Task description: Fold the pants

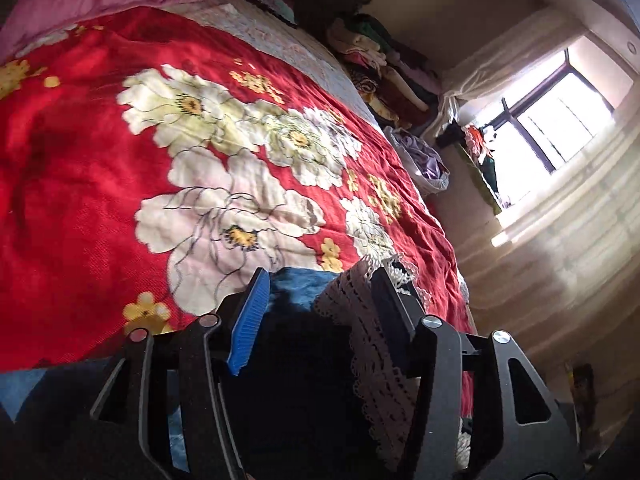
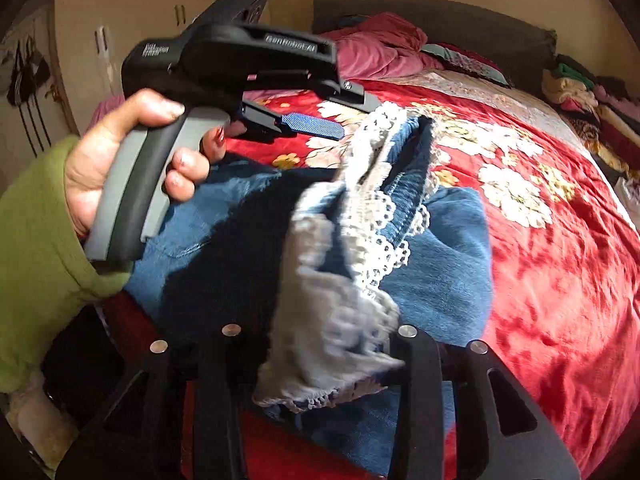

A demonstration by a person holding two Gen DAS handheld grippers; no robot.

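In the right wrist view, at the left, a hand [image 2: 104,168] in a green sleeve [image 2: 36,240] holds the left gripper [image 2: 352,114] level above the near part of the red flowered bedspread [image 2: 560,280]. Its 2 fingers stand clearly apart, and the blue pad [image 2: 312,126] presses on nothing. Just to the right of its tips hangs the lace hem [image 2: 380,236] of the pants [image 2: 440,280], close to the upper finger but not pinched. The left wrist view agrees: the dark lace strip lies against the right-hand finger with a gap to the blue pad. The pants are blue denim with white lace trim. They lie in a rumpled heap on the near part of the bedspread, with 1 end raised and bunched, so no clean fold is made yet. Their long axis seems to run from the near edge of the bedspread toward its middle. At the bottom middle, the right gripper [image 2: 320,332] has a blurred wad of lace and denim between its 2 fingers, set moderately apart. Whether the pads bite on it I cannot tell. The right gripper is the nearer to the raised end, so I judge the next move falls to it: lay that end flat away from the near edge.
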